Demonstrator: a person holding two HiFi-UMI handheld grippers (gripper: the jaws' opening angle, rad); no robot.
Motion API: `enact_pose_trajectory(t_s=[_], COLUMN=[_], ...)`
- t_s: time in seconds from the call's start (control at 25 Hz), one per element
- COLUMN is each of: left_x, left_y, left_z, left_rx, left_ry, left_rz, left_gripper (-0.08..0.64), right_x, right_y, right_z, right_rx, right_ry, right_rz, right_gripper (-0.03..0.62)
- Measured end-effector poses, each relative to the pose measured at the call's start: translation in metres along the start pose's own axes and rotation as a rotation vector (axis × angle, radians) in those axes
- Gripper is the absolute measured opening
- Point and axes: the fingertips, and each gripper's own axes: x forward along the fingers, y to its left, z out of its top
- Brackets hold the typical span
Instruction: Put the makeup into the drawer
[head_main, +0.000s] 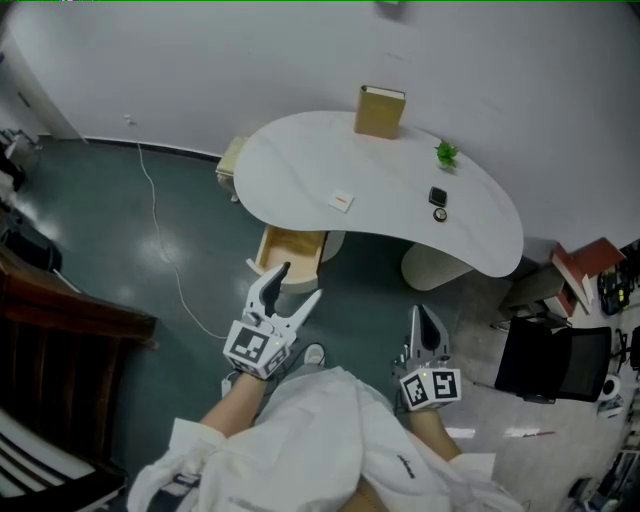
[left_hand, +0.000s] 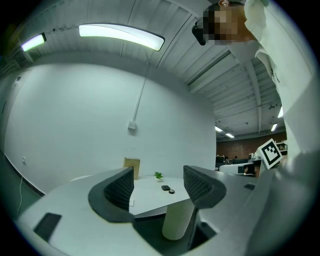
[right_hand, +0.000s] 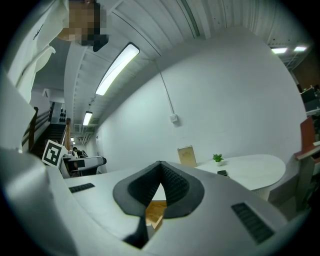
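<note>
The makeup is a black square compact with a small round piece beside it, lying on the right part of the white curved table. Under the table's front edge a wooden drawer stands pulled open. My left gripper is open and empty, just short of the drawer. In the left gripper view the compact shows far off between the jaws of that gripper. My right gripper is shut with nothing in it. In its own view its tips meet over the drawer's wood.
A tan box stands at the table's back edge, a small green plant to its right, a small card mid-table. A white pedestal holds the table up. A black chair is at right, dark furniture at left.
</note>
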Motion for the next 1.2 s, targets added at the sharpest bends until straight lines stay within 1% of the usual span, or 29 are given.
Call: enact_pose_trajectory(t_s=[0.24,0.64,0.92,1.08,1.2], left_x=[0.023,0.058,0.086,0.110,0.126], left_y=[0.031,0.048,0.053,0.057,0.058], left_z=[0.000,-0.011,-0.009,-0.006,-0.008], left_rx=[0.014,0.014,0.018,0.021,0.019], left_ry=[0.015,0.042,0.049,0.065,0.060], left_rz=[-0.026,-0.047,-0.036,-0.005,0.007], left_gripper=[0.307,0.307,0.307,0.307,0.307], right_x=[0.032,0.067,0.092,0.111,0.124], right_y=[0.004,-0.007,-0.027,-0.046,-0.060], right_z=[0.000,-0.006,-0.006,-0.001,0.000], right_rx=[-0.001,0.007,0.026,0.030,0.038], right_ry=[-0.005,0.021,0.033,0.029,0.037], right_rz=[-0.024,-0.028,-0.012,0.012,0.032], right_gripper=[0.017,0.017,0.017,0.017,0.017])
